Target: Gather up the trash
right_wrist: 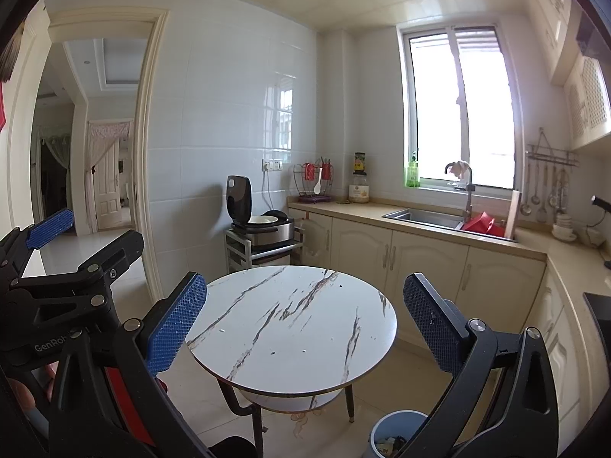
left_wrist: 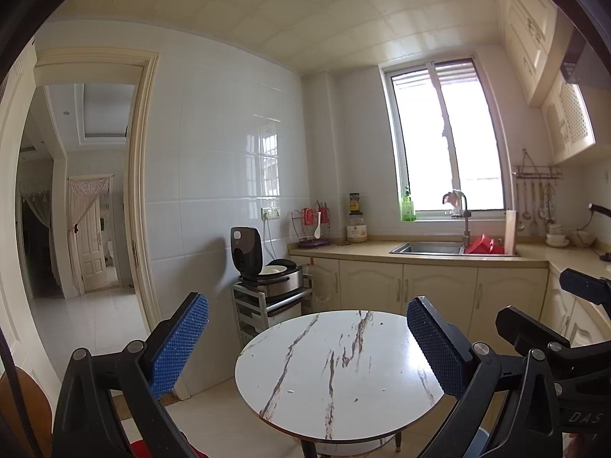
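A round white marble table stands in front of both grippers and carries only a few tiny crumbs. My left gripper hovers open over its near edge, holding nothing. The table also shows in the right wrist view, with specks on it, and my right gripper is open and empty above it. A blue trash bin with scraps inside stands on the floor under the table's right side. One blue pad of the left gripper shows at the far left.
A rice cooker with its lid up sits on a small cart beside the table. The cream counter with a sink runs along the back and right walls. An open doorway lies to the left. The floor is pale tile.
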Action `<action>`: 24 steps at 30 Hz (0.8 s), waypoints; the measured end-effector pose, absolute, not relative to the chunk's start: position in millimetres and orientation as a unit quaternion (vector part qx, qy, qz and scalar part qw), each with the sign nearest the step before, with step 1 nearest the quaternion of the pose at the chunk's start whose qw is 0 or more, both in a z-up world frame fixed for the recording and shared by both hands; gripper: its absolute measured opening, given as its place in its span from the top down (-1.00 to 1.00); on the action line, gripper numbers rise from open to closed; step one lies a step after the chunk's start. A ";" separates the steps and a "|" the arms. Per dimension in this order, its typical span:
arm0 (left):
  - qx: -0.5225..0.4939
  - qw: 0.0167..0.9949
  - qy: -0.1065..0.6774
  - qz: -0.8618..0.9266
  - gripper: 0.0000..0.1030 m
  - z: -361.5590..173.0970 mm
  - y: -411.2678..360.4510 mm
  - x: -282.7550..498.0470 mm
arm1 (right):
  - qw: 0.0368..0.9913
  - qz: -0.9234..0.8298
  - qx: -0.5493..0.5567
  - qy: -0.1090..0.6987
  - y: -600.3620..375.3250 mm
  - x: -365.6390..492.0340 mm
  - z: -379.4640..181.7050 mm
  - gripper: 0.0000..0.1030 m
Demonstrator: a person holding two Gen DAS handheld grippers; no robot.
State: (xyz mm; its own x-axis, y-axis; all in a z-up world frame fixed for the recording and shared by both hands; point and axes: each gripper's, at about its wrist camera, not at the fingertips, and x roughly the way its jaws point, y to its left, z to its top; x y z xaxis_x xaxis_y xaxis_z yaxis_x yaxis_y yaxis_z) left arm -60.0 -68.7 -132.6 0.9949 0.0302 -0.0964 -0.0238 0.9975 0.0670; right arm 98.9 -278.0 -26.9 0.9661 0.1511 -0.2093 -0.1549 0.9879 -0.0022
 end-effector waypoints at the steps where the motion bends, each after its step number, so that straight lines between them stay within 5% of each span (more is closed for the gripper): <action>1: 0.033 0.998 0.049 0.013 -0.99 -131.3 -68.9 -57.7 | 0.991 0.077 -0.009 0.105 -278.2 98.7 -27.0 -1.00; 24: 0.034 0.998 0.047 0.013 -0.99 -143.2 -60.8 -55.7 | 0.991 0.077 -0.010 0.105 -279.3 99.1 -26.8 -1.00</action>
State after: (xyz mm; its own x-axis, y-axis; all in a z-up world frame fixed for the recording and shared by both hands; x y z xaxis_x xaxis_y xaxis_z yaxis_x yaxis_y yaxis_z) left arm -55.7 -60.8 -143.2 0.9952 0.0293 -0.0932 -0.0228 0.9973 0.0698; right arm 99.1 -279.3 -26.8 0.9660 0.1502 -0.2106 -0.1543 0.9880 -0.0030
